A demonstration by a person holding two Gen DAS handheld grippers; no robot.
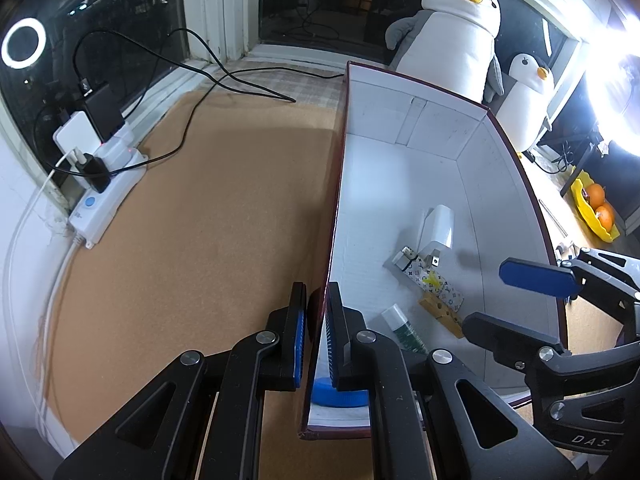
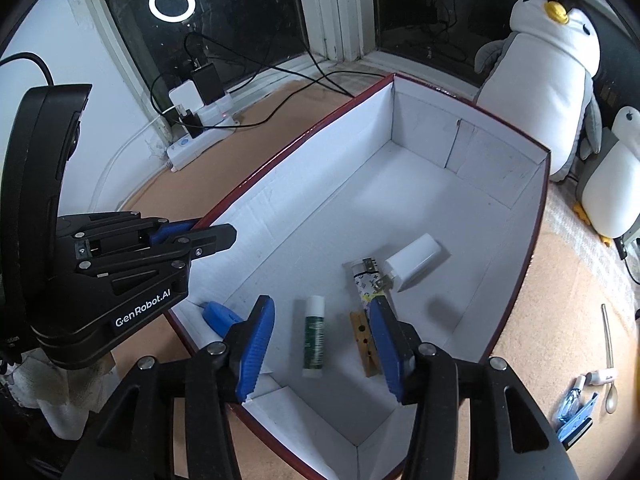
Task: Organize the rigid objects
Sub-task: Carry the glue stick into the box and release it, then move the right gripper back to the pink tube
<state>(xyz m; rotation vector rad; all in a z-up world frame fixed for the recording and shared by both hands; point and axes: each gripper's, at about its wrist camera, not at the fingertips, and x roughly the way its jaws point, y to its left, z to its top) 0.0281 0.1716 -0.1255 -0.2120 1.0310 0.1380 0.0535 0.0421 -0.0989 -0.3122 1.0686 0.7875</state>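
A red-edged white box stands on the cork table. Inside lie a white charger, a patterned lighter, a wooden clothespin, a green-and-white tube and a blue round piece. My left gripper is shut on the box's left wall. My right gripper is open and empty above the box's near end.
A power strip with chargers and cables lies at the window. Two plush penguins stand behind the box. A spoon, a small white item and a blue clip lie right of the box. A yellow bowl of oranges sits far right.
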